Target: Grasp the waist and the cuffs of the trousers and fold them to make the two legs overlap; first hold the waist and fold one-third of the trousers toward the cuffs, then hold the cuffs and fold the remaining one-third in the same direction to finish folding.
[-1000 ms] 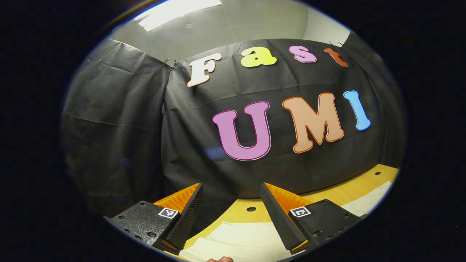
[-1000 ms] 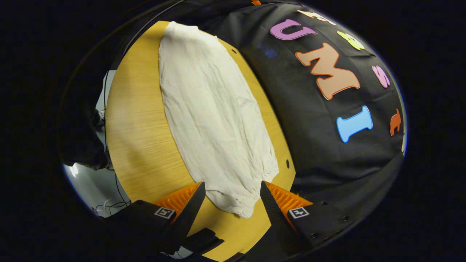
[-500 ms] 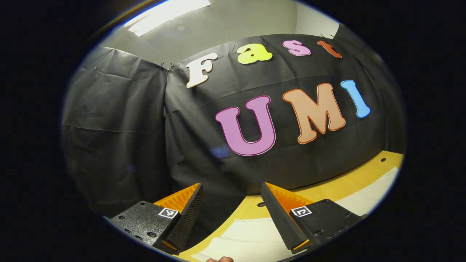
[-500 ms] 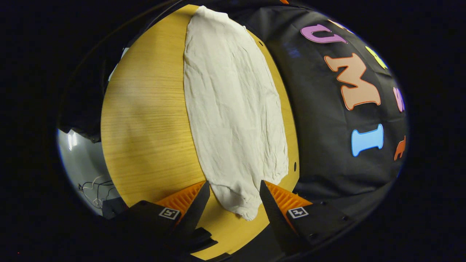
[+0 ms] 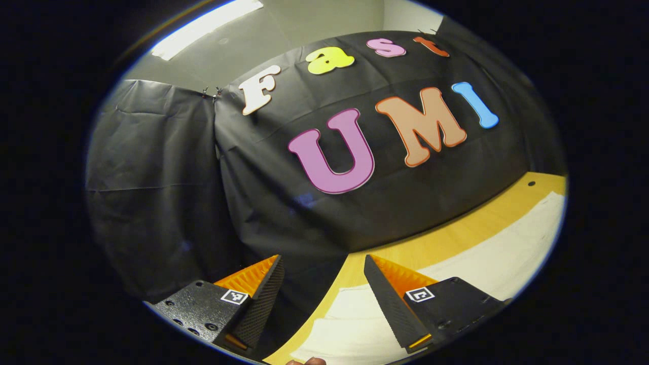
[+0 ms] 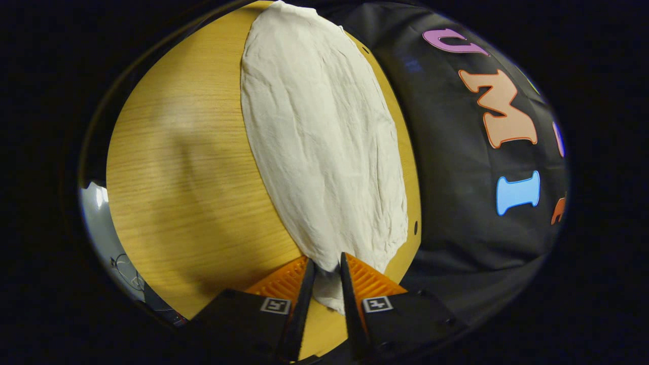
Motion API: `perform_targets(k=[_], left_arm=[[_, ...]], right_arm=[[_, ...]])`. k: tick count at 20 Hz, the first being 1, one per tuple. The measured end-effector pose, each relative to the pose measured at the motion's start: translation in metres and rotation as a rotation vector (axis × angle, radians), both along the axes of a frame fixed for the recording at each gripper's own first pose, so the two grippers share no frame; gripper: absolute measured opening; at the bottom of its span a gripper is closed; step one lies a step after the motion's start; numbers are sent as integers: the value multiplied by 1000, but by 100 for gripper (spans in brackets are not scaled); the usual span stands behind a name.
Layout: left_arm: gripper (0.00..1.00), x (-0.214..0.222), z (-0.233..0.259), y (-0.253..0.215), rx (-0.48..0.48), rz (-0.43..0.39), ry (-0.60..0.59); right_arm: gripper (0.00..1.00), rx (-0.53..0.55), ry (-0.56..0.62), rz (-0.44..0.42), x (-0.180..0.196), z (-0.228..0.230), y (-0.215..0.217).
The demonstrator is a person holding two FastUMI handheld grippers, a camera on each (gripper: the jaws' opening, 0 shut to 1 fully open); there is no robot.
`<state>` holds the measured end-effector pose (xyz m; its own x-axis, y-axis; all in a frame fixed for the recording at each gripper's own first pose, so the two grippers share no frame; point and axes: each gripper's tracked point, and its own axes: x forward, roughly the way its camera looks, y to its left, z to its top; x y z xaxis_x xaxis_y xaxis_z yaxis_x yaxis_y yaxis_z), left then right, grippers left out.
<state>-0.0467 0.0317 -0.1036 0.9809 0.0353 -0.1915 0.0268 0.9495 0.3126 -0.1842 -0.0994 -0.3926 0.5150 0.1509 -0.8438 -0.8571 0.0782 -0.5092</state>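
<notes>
Wooden bench point(image 6: 187, 167) in a black-draped booth; using the bench as reference throughout.

Right gripper point(image 6: 327, 284) is sitting at the bench's near end, jaws nearly closed and pinching the near end of the trousers point(image 6: 319, 132). Cloth is bunching between the fingers, so I'm reading it as gripped. Can't tell whether that end is the waist or the cuffs.

Left gripper point(image 5: 322, 304) is hovering above the bench's other end, jaws wide, holding nothing, pointing mostly at the booth wall. Pale cloth point(image 5: 487, 253) is lying just below and beyond its fingers, not touching them.

Trousers are lying flat and lengthwise along the bench's far side, near the drape, looking like one narrow strip, so the legs are probably overlapping already.

Judgement: a thirds fold is starting, one corner secured. Next move is calling for the left gripper dropping onto the cloth and closing, then both lifting together, carrying the edge along the bench.
</notes>
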Motion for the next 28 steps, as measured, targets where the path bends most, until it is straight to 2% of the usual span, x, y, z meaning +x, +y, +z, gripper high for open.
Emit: perform_targets(k=[1, 2, 3, 4, 5, 7, 9, 13, 16, 17, 18, 19, 23, 24, 28], left_arm=[[96, -5, -17, 4, 30, -10, 42], [96, -10, -27, 5, 48, -18, 65], [96, -15, -37, 8, 71, -26, 85], [96, -19, -43, 10, 93, -36, 91], [96, -23, -48, 10, 117, -58, 93], [96, -28, -61, 11, 192, -106, 120], [96, -34, -79, 17, 282, -155, 150], [96, -56, -111, 21, 414, -269, 203], [96, -71, -142, 26, 505, -368, 280], [96, -78, -154, 27, 527, -404, 314], [100, -86, -165, 27, 546, -439, 345], [96, -91, -173, 27, 567, -473, 370], [97, -116, -200, 26, 655, -605, 444], [97, -121, -203, 23, 671, -640, 458], [96, -140, -220, 22, 716, -752, 537]], right_arm=[[12, -7, -36, 16, 1, 4, 1], [2, -3, -40, -5, 3, 0, -2], [8, 11, -32, -35, 1, 3, -1], [5, 23, -19, -69, 1, 2, -1], [10, 29, -11, -83, 1, 2, -1], [5, 16, -21, -46, 2, 2, 0], [7, 2, -37, -17, 2, 2, -1], [8, 21, -38, -69, 2, 2, -1], [7, 10, -53, -51, 2, 2, -1], [5, 11, -54, -51, 2, 2, -1], [7, 11, -56, -55, 2, 2, -1], [5, 11, -58, -56, 2, 2, -1], [5, 6, -71, -47, 2, 2, -1], [7, 6, -72, -47, 2, 2, -1], [7, 6, -80, -45, 2, 2, -1]])
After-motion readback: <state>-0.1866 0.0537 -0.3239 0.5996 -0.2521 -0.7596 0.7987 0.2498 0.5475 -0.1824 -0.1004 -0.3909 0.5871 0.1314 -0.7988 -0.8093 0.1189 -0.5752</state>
